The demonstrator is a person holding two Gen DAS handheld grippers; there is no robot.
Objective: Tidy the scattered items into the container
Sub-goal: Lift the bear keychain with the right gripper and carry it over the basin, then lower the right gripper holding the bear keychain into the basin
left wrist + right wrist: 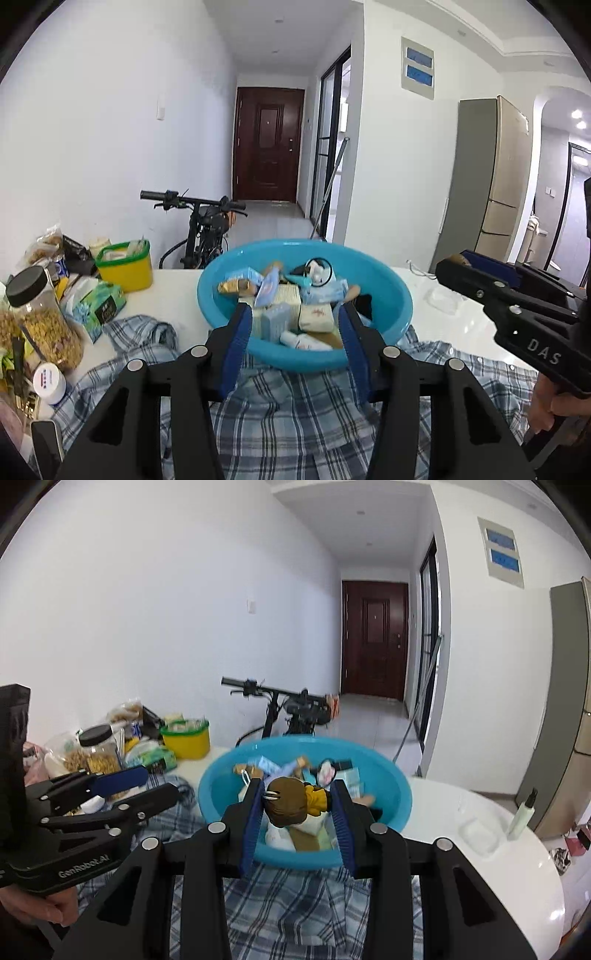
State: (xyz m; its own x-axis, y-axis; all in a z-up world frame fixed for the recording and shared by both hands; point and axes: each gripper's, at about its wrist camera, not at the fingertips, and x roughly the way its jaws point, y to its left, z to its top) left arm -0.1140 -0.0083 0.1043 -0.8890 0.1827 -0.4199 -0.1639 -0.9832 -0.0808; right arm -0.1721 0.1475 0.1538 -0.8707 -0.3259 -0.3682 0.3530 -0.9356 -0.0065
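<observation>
A: Right gripper (297, 805) closed on a small doll (295, 803), brown hair and yellow top, pinched between the blue pads. Hung above the near rim of the blue basin (400, 801), at the doll's twelve o'clock.

B: Left gripper (293, 325)?

A: Spread wide, nothing held, aimed at the same basin from above the plaid shirt (295, 413).

B: Basin looked nearly full: packets, small boxes, a little bottle.

A: Hence the likely trouble. Let go too early, and possibly a bounce off the rim onto the shirt. Dropped on the heap, maybe a roll off the packets.

B: Leftovers?

A: White bottle (522, 814) and clear lid (478, 834) at three o'clock of the basin, on the white table (443, 801).
</observation>
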